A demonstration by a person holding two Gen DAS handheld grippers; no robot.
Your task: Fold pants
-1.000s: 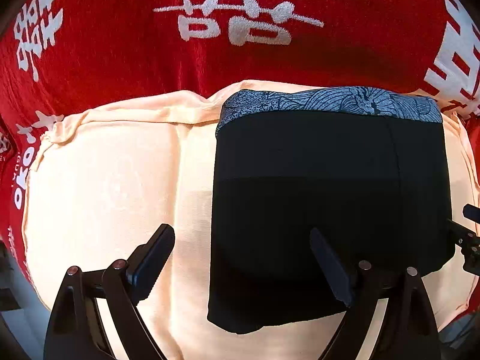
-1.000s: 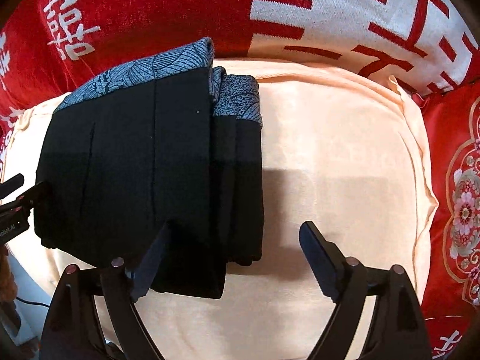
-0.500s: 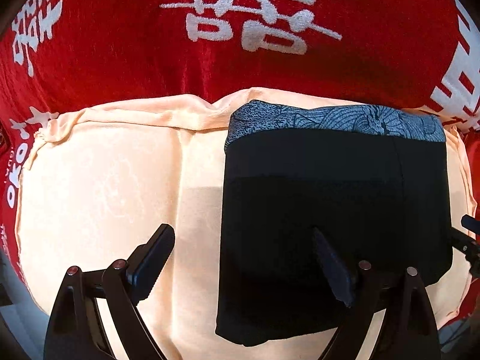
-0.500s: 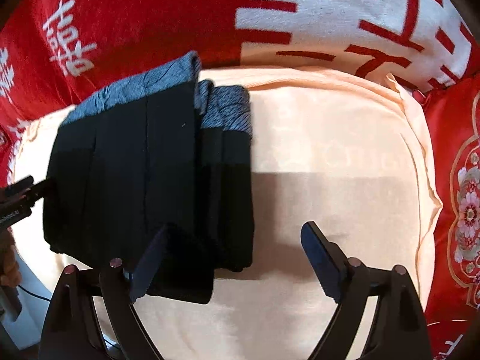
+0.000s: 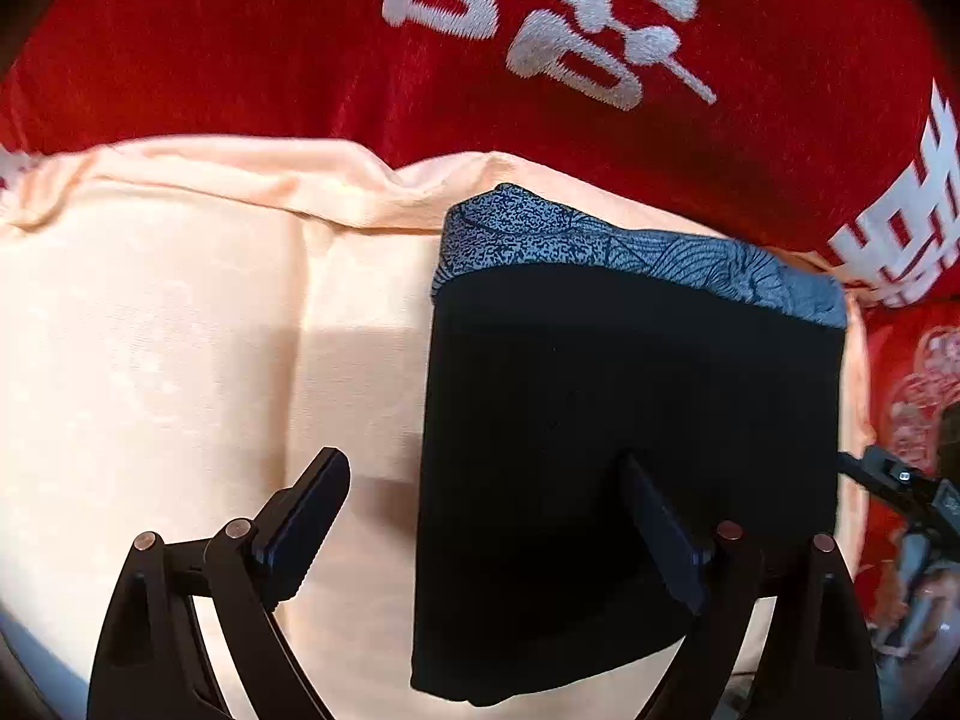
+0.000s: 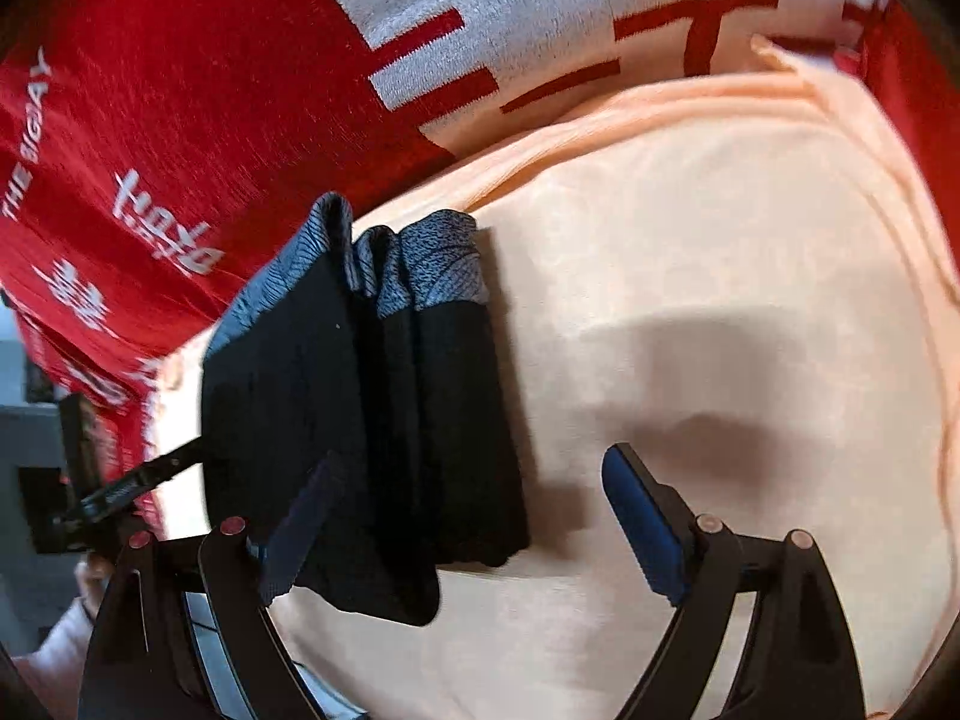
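**A:** ok so what are the grippers doing here? Looks like nothing's grabbed?

**B:** Yeah, both spread wide, nothing pinched. The left hand-held gripper (image 5: 480, 516) hangs over the left edge of the folded pants (image 5: 630, 450): one finger sits in front of the peach cloth (image 5: 150, 360) at about 7 o'clock, the other in front of the black fabric at about 5. Can't tell if that one actually touches it. The right hand-held gripper (image 6: 468, 516) straddles the pants' right edge the same way, left finger in front of the black part, right finger in front of bare peach cloth.

**A:** anything you can't make out?

**B:** Right wrist view is motion-blurred, so the fold edges are mushy. In each view the other gripper only pokes in at the frame edge, around 3 o'clock in the left view and 8 in the right. The pants' near corner is hidden behind the fingers in both.

**A:** and the pants?

**B:** Black, folded into a compact rectangle, grey-blue patterned waistband (image 5: 630, 252) along the far edge toward 12. From the right you see several stacked layers at the waistband. They lie on the peach cloth, which is spread over a red blanket (image 5: 300, 60) with white characters.
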